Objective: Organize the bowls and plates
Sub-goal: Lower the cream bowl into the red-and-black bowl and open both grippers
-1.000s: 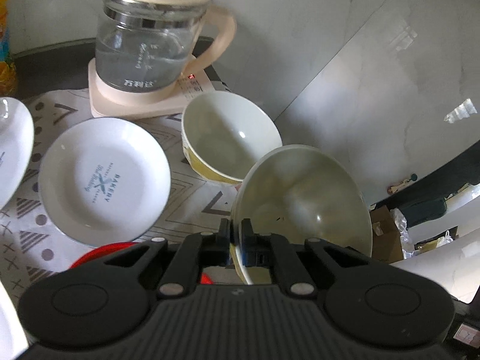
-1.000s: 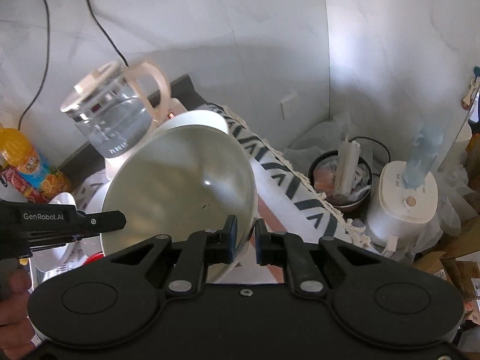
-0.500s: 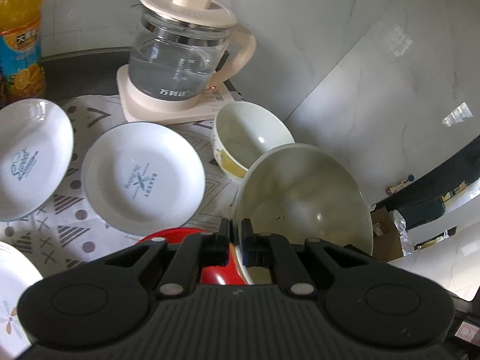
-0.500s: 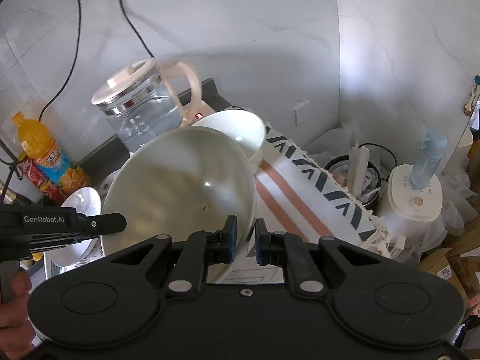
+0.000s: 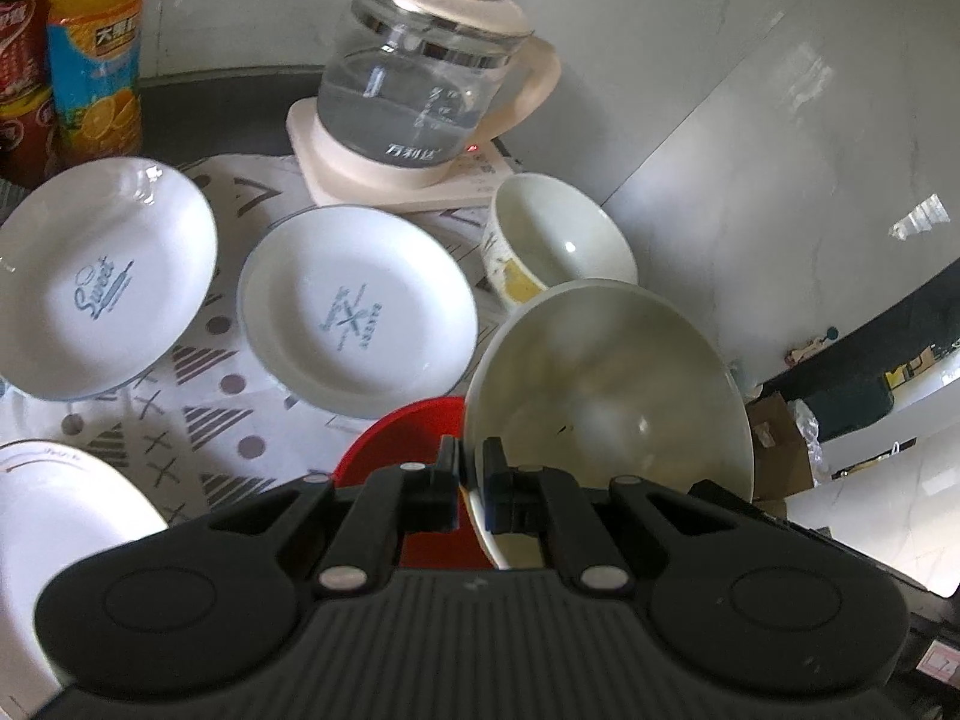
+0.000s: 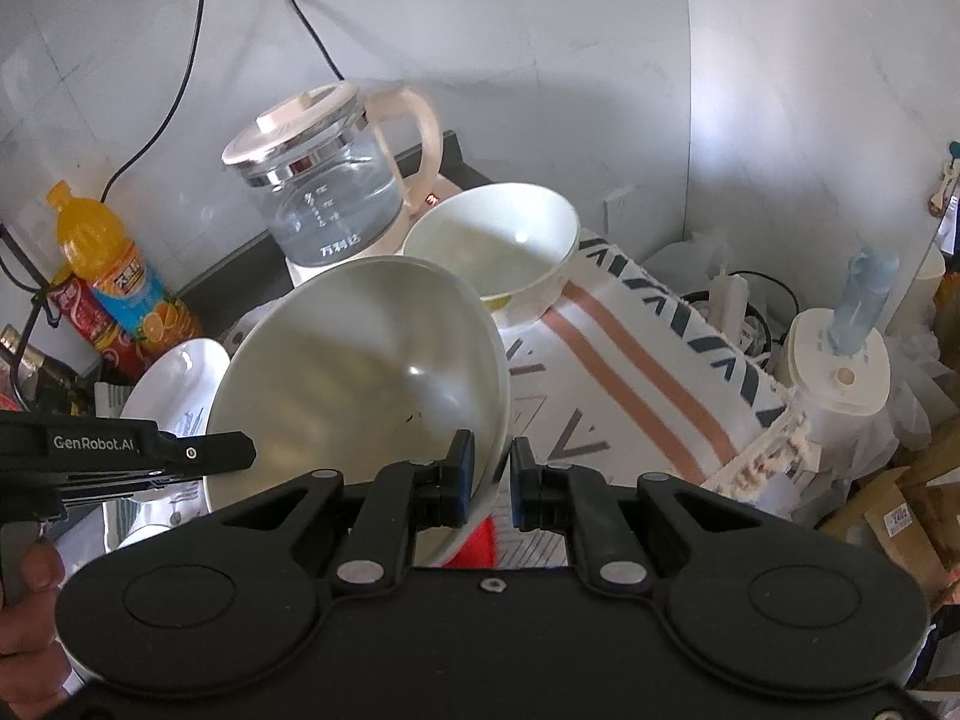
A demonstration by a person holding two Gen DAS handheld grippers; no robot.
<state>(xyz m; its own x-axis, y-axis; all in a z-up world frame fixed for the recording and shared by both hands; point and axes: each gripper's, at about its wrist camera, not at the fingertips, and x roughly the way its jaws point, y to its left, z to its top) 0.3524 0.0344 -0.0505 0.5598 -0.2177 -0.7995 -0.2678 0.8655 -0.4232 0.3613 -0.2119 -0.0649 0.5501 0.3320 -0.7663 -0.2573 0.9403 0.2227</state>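
Observation:
Both grippers hold one large pale green bowl (image 5: 606, 390) by its rim, lifted and tilted above the table. My left gripper (image 5: 471, 480) is shut on its left rim. My right gripper (image 6: 491, 474) is shut on its right rim; the bowl (image 6: 360, 372) fills the left of that view. A smaller cream bowl with yellow pattern (image 5: 558, 246) stands on the cloth beyond it, also in the right wrist view (image 6: 492, 240). Two white plates (image 5: 354, 306) (image 5: 102, 282) lie to the left. A red dish (image 5: 408, 438) lies under the held bowl. A third white plate (image 5: 54, 516) is at the near left.
A glass kettle on a cream base (image 5: 420, 90) stands at the back by the wall. An orange drink bottle (image 5: 93, 54) and red can are at the back left. The patterned tablecloth's edge (image 6: 756, 414) drops off at the right, with clutter and a humidifier (image 6: 840, 360) beyond.
Both grippers have pulled back and up with the large bowl in them. More of the table, the plates and the bottle has come into view.

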